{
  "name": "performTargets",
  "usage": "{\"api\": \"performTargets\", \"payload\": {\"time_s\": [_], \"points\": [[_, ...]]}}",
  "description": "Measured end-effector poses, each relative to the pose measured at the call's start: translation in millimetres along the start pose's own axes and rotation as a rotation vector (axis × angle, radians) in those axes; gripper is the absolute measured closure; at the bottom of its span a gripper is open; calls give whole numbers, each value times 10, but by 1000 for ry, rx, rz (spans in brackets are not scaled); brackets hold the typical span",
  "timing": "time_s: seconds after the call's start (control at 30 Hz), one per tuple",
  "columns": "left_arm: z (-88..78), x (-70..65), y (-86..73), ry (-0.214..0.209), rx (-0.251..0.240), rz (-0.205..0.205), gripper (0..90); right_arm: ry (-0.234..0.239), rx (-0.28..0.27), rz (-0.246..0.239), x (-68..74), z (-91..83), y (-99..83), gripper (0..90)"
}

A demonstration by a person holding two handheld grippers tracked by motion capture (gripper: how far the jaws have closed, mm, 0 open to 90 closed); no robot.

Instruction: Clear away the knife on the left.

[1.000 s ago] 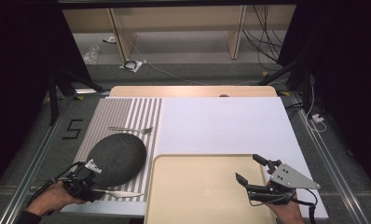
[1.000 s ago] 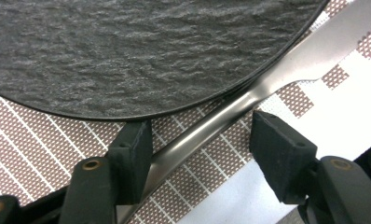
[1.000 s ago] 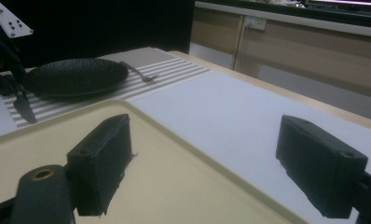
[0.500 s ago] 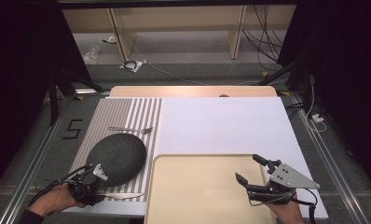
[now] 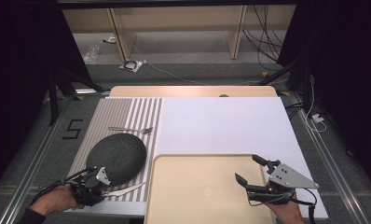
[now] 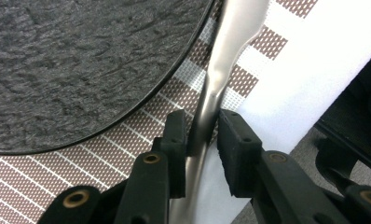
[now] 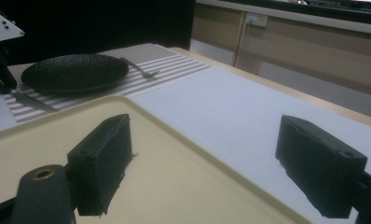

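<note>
Change: left tool [image 5: 99, 181] jaws just closed in on knife [image 6: 221, 70] handle; knife between them, pads touching, pinched.
Knife loc: on striped mat [image 5: 127, 112], near edge, just beside dark plate [image 5: 116, 156].
Step tip: grip to be kept square, handle lifted level, plate rim avoided.
Right tool [image 5: 253, 170]: spread, nothing held, over tray [image 5: 197, 186].
Surface: white-covered counter [image 5: 221, 126]; fork [image 5: 130, 129] beyond plate.
Room: dark curtains, cables on floor.

Slate, steel and woven cloth under my tongs

My matt black plastic left gripper [image 6: 203, 135] pinched a glossy steel knife [image 6: 230, 51]; beside it lay the rough, slate-like black plate [image 6: 81, 60], a coarse woven striped placemat [image 6: 141, 140] and the smooth, satin cream tray [image 5: 197, 186].
</note>
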State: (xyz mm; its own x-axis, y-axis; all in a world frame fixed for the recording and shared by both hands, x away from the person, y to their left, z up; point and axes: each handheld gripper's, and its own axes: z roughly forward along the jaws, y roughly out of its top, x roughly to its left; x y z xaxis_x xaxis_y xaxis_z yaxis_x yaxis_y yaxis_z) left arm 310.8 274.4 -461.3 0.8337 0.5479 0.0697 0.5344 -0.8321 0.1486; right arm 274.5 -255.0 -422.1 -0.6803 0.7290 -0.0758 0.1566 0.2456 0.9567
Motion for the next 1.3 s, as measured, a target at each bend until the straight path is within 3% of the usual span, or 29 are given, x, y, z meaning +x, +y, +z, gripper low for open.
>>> {"api": "performTargets", "payload": {"time_s": [0.37, 0.73, 0.93, 1.07, 1.3], "points": [[5, -12, 33, -3, 20, 15, 737, 2, 7, 0, 3, 2, -1, 192], [6, -52, 83, 8, 52, 73, 785, 3, 10, -6, 9, 7, -1, 193], [4, -69, 79, 15, 44, 88, 792, 3, 7, -8, 8, 12, -3, 194], [-31, -88, 87, 7, 43, 123, 794, 2, 9, -3, 9, 16, -7, 195], [-78, -137, 117, 15, 10, 130, 796, 2, 20, -10, 8, 18, -12, 196]]}}
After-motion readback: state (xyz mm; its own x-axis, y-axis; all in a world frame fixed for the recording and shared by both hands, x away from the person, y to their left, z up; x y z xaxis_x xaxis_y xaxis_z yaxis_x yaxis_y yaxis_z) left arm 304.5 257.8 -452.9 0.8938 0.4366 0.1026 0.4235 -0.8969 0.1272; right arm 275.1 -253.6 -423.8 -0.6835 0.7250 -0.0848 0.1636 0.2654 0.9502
